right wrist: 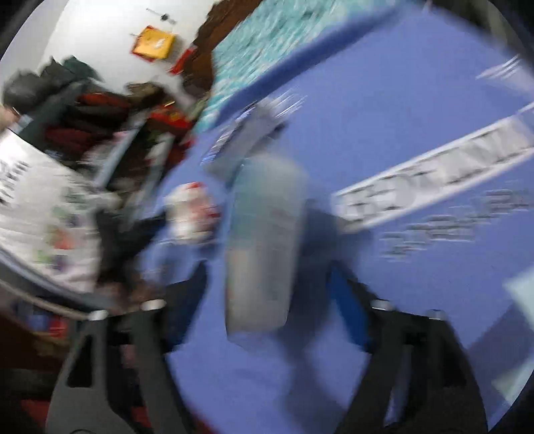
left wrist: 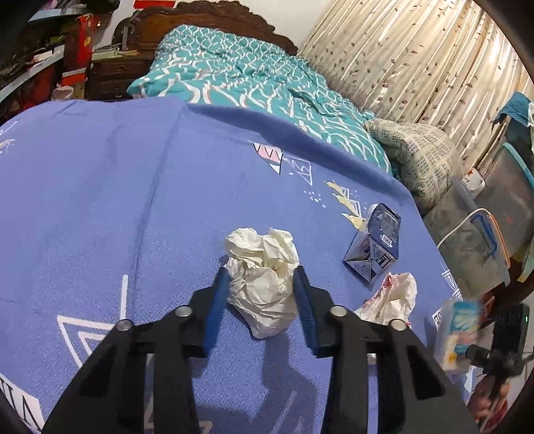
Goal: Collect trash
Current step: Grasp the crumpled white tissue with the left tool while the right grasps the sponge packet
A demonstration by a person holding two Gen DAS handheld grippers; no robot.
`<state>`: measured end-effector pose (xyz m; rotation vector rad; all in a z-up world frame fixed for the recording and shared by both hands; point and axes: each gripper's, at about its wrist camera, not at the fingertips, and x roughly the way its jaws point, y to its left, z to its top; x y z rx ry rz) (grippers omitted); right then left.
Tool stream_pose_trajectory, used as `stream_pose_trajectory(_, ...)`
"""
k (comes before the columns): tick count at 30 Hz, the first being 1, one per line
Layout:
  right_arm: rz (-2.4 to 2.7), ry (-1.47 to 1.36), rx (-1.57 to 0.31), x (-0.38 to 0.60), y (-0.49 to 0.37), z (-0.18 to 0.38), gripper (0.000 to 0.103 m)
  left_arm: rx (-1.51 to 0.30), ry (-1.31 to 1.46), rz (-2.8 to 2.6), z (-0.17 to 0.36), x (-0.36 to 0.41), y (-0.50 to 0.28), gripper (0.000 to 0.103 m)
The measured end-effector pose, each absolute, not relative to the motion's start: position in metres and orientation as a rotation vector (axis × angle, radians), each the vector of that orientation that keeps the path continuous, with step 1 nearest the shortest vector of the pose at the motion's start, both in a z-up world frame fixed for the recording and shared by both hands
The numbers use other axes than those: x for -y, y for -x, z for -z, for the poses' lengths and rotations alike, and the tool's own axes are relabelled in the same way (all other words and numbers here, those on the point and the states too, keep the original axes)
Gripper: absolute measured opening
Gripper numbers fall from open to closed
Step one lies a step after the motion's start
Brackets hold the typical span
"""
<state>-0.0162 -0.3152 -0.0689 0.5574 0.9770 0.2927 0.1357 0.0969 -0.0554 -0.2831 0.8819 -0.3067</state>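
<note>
1. Covering nearly all of the left wrist view, a blue bedspread (left wrist: 116,207) with white printed shapes lies over the bed; its near corners are cut off by the round lens edge.
2. Beyond it a teal patterned quilt (left wrist: 240,76) runs to a dark carved headboard (left wrist: 207,15), with a leaf-print curtain (left wrist: 417,56) on the right.
3. The left gripper (left wrist: 262,287) has its blue pads touching both flanks of a crumpled white paper ball (left wrist: 263,283) that rests on the bedspread, so it is closed on the ball.
4. Right of the ball a dented blue carton (left wrist: 375,248) lies tipped over, and just in front of it sits a crumpled white wrapper (left wrist: 390,300) with red marks.
5. At the far right edge a blurred pale packet (left wrist: 459,330) shows; what carries it is hard to make out.
6. The right wrist view is smeared by motion. The right gripper (right wrist: 267,290) stands wide, its pads clear of a pale grey oblong thing (right wrist: 263,247) between them, whose nature I cannot tell.
</note>
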Motion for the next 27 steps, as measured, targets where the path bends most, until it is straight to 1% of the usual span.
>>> stream_pose_trajectory(2,-0.175,-0.500,-0.922,0.323,0.033,0.061,0.085,-0.871,0.301,0.324,0.053,-0.101,-0.130,0.022)
stream_pose_trajectory(4,-0.110,-0.510,-0.867,0.334,0.051,0.053,0.085,-0.876,0.341,0.338,0.052,-0.108,-0.122,0.022)
stream_pose_trajectory(5,-0.092,-0.518,-0.841,0.339,0.061,0.047,0.086,-0.876,0.361,0.348,0.051,-0.110,-0.117,0.014)
stream_pose_trajectory(6,-0.074,-0.518,-0.819,0.339,0.069,0.043,0.086,-0.871,0.377,0.364,0.050,-0.114,-0.109,0.011)
stream_pose_trajectory(10,-0.052,-0.431,-0.778,0.306,0.082,0.036,0.088,-0.865,0.385,0.383,0.043,-0.118,-0.087,0.011)
stream_pose_trajectory(11,-0.056,-0.401,-0.774,0.291,0.080,0.037,0.089,-0.863,0.384,0.391,0.041,-0.118,-0.082,0.009)
stream_pose_trajectory(12,-0.064,-0.367,-0.776,0.278,0.077,0.039,0.089,-0.862,0.376,0.396,0.039,-0.116,-0.077,0.009)
stream_pose_trajectory(13,-0.063,-0.331,-0.779,0.260,0.071,0.041,0.090,-0.864,0.368,0.400,0.038,-0.115,-0.075,0.004)
stream_pose_trajectory(16,-0.035,-0.255,-0.816,0.223,0.046,0.058,0.091,-0.877,0.333,0.411,0.036,-0.107,-0.066,0.003)
stream_pose_trajectory(17,-0.024,-0.244,-0.838,0.218,0.032,0.068,0.091,-0.881,0.317,0.404,0.037,-0.104,-0.064,0.005)
stream_pose_trajectory(18,-0.012,-0.238,-0.858,0.215,0.024,0.073,0.091,-0.888,0.298,0.390,0.037,-0.102,-0.062,0.010)
stream_pose_trajectory(20,-0.002,-0.235,-0.890,0.212,0.014,0.082,0.091,-0.897,0.283,0.362,0.038,-0.100,-0.059,0.061)
stream_pose_trajectory(21,-0.002,-0.235,-0.902,0.214,0.012,0.085,0.091,-0.881,0.283,0.339,0.037,-0.100,-0.056,0.067)
stream_pose_trajectory(22,0.002,-0.231,-0.913,0.212,0.009,0.087,0.091,-0.862,0.278,0.323,0.035,-0.100,-0.054,0.069)
stream_pose_trajectory(27,0.018,-0.168,-0.933,0.210,0.008,0.083,0.091,-0.867,0.206,0.318,0.031,-0.083,-0.065,0.069)
